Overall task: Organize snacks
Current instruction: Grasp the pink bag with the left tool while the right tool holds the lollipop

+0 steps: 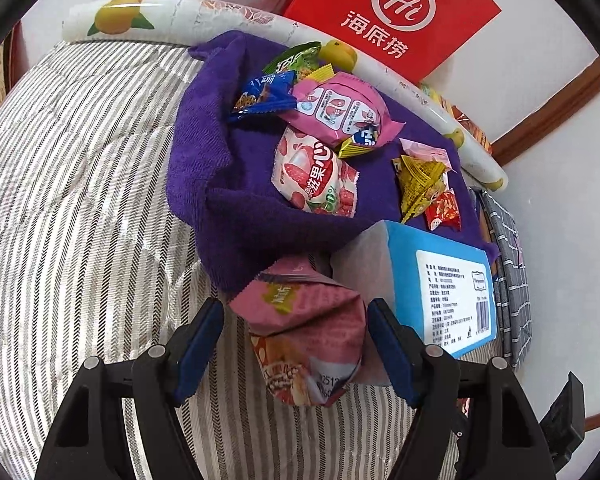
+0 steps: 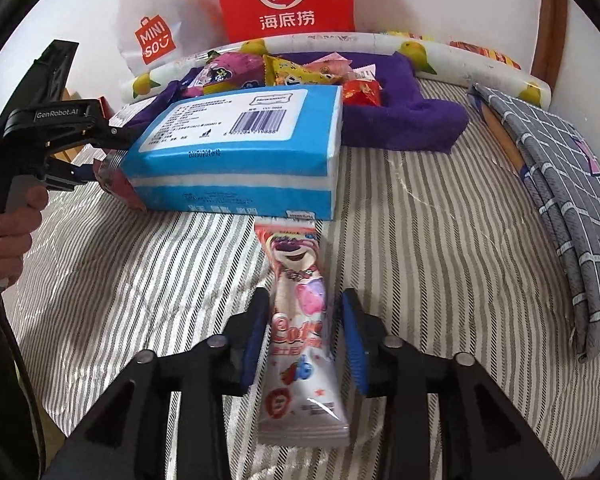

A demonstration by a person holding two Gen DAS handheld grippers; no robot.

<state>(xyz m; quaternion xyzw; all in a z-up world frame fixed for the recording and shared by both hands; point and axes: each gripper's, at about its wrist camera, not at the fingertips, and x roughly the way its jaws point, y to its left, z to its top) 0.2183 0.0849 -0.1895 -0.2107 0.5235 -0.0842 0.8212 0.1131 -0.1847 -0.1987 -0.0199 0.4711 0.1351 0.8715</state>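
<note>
The likeliest slip lies with the left gripper [image 1: 296,340]: its jaws stand about half open around a crumpled pink snack bag [image 1: 308,332], and the bag looks soft and puffy, so a squeeze may fold it rather than hold it. The right-hand pad sits against the bag's edge; on the left a gap shows between pad and bag, so I would not judge this a firm hold. The blue tissue pack [image 1: 440,292] lies just beside the right-hand jaw and could be nudged if the gripper swings that way.

The right gripper [image 2: 306,340] has its jaws a little apart, each pad clear of the long white bear-print candy packet [image 2: 300,328] that lies between them on the striped mattress [image 2: 440,240]. The packet runs lengthwise along the jaws, its far end touching the tissue pack [image 2: 236,152] ahead. Being slick film, it may slide out if gripped near one edge.

More snacks lie piled on the purple towel [image 1: 204,168], ahead of both grippers.
</note>
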